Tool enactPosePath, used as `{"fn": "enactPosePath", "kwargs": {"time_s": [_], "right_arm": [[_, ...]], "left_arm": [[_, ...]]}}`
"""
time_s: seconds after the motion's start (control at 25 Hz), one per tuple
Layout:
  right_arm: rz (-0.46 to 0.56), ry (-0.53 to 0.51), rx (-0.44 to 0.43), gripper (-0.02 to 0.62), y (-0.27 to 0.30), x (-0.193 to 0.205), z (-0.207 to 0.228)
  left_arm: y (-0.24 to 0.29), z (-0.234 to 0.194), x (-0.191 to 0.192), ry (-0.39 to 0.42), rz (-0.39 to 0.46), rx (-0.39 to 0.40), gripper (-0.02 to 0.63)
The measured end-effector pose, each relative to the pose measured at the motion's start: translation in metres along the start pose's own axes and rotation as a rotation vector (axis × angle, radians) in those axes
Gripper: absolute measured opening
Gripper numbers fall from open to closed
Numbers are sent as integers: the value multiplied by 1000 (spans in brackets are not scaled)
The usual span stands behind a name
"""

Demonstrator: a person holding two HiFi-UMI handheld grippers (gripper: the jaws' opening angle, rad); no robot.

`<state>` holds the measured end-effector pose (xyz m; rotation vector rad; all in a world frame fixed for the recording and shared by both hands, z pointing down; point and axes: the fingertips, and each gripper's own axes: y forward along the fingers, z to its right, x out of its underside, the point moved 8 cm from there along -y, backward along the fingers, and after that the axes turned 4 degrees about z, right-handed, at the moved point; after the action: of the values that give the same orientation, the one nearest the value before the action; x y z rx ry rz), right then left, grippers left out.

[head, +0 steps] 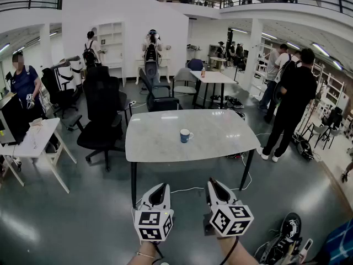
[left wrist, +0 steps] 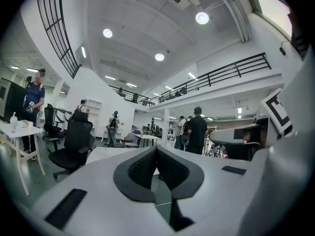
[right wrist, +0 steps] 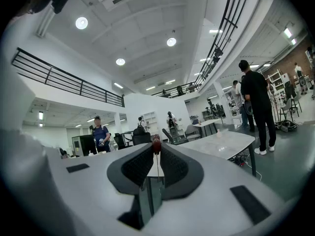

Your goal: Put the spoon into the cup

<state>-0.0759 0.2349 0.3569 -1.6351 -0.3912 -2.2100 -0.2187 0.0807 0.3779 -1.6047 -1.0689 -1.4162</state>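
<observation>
Pale counter (head: pixel 165 139) stands ahead in an open hall, the cup (head: pixel 186 135) near its middle. Well short of it, the spoon (right wrist: pixel 156 145) is pinched between the fingers of the right gripper (head: pixel 214 183), its dark red end poking past their tips. Just left, the left gripper (head: pixel 160 187) has its fingers pressed together on nothing.

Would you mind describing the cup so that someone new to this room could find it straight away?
Look for the big pale table with rounded corners and black legs in the middle of the room, beside the black office chair. The cup stands upright near the middle of its top. It is small, blue and white, and it is the only thing on that table.
</observation>
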Motion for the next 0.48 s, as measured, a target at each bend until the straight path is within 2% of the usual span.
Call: {"fn": "enactPosePath", "kwargs": {"time_s": [0.24, 0.48], "right_arm": [[3, 4, -14, 64, 10, 1, -2], [-9, 26, 10, 64, 21, 3, -4]], "left_arm": [[6, -7, 0, 0, -3, -6, 18], [12, -17, -1, 3, -12, 12, 18]]}}
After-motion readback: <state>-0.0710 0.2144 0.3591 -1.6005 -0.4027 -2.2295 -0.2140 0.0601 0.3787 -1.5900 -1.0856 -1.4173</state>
